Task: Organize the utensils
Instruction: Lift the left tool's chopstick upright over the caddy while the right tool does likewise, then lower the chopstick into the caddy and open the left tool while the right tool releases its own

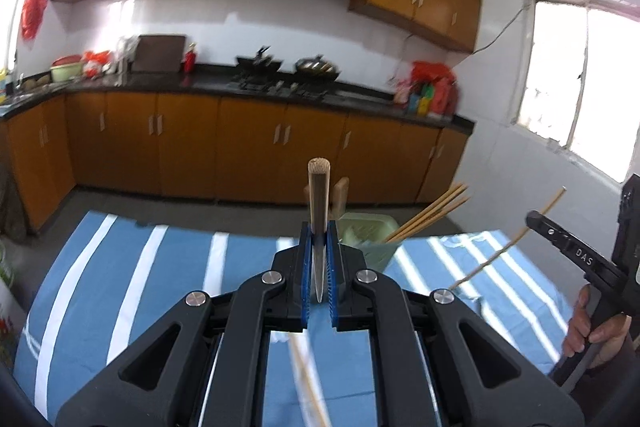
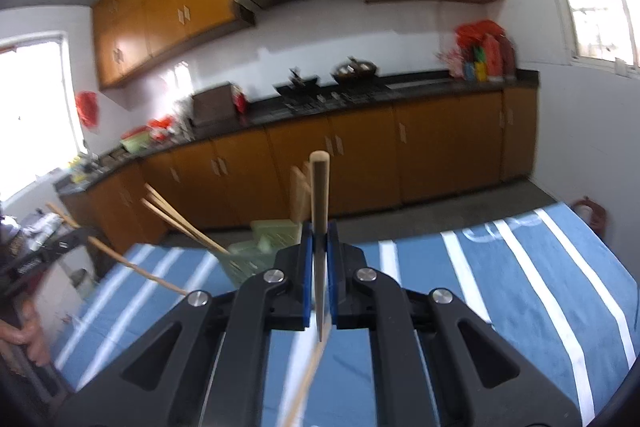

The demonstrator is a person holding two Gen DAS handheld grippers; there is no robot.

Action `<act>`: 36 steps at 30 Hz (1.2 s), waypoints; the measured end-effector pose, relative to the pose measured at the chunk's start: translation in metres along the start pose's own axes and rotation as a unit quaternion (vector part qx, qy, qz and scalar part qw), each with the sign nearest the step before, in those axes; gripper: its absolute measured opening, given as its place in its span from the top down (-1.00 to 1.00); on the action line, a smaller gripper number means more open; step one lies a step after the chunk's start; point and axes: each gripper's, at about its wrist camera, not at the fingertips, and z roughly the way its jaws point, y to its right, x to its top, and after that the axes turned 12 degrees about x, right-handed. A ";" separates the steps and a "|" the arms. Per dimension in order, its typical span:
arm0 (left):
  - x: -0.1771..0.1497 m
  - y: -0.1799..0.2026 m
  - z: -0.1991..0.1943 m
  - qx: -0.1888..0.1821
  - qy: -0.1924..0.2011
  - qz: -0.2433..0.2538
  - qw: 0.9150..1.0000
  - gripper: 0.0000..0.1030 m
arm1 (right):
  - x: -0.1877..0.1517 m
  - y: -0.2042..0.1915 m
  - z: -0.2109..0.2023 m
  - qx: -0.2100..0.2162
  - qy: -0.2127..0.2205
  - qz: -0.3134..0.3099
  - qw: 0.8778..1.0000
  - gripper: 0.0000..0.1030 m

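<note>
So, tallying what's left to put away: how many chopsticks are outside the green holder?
2: one chopstick clamped in the left tool, a second chopstick in the right tool. Others could lie hidden under the tools.

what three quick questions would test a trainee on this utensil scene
1. True or false: the left gripper and right gripper are each shut on a chopstick.
2. What colour is the utensil holder that already holds chopsticks? A red, B green, C black.
3. Fill in: the tablecloth is blue with ___ stripes.

Key: 1 true; 2 B; 3 white.
</note>
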 end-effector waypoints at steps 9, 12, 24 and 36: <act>0.037 0.034 0.003 -0.002 0.057 0.005 0.998 0.86 | 0.045 -0.027 -0.002 0.031 0.078 -0.009 0.996 0.85; 0.044 0.039 0.018 0.009 0.061 0.001 0.998 0.86 | 0.050 -0.031 0.011 0.021 0.094 -0.017 0.995 0.85; 0.045 0.051 0.070 0.023 0.014 0.017 0.999 0.86 | 0.049 -0.014 0.093 -0.001 0.039 -0.018 0.999 0.85; 0.042 0.044 0.091 0.030 -0.005 0.003 1.000 0.84 | 0.033 -0.006 0.112 -0.001 0.014 0.000 1.000 0.31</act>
